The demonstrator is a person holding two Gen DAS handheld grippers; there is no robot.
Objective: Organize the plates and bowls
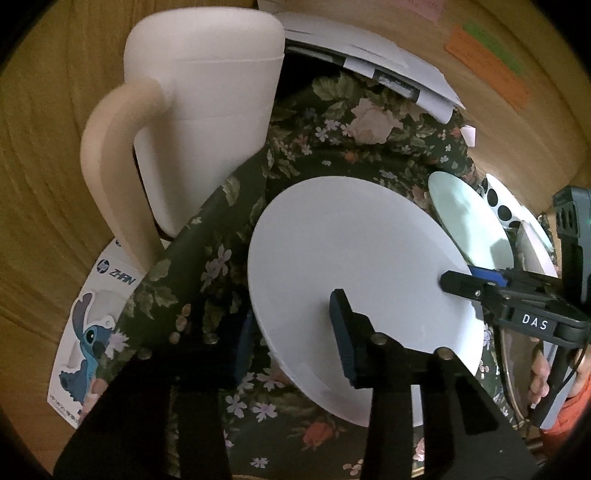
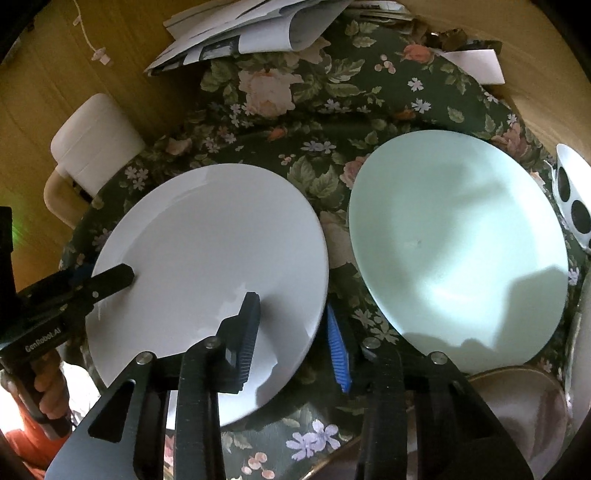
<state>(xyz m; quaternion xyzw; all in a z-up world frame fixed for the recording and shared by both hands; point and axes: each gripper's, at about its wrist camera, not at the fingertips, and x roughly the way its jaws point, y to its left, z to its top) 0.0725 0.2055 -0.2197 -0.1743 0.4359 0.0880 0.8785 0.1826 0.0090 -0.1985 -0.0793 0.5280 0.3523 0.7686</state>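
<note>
A white plate (image 1: pixel 354 266) (image 2: pixel 214 266) lies on the dark floral cloth (image 1: pixel 314 122) (image 2: pixel 314 173). A pale green plate (image 2: pixel 458 251) (image 1: pixel 469 225) lies to its right. Both grippers straddle the white plate's rim with jaws apart. My left gripper (image 1: pixel 291 332) has one finger over the plate and one outside its left edge; it shows in the right wrist view (image 2: pixel 107 280). My right gripper (image 2: pixel 295 332) has its left finger over the plate and its blue-padded finger outside the right edge; it shows in the left wrist view (image 1: pixel 465 284).
A tall white jug (image 1: pixel 199 122) (image 2: pixel 92 144) with a handle stands at the left. Loose papers (image 1: pixel 369 55) (image 2: pixel 251 33) lie at the back. A polka-dot dish (image 2: pixel 572 195) (image 1: pixel 498 203) sits far right. A beige bowl (image 2: pixel 524 406) is at the lower right.
</note>
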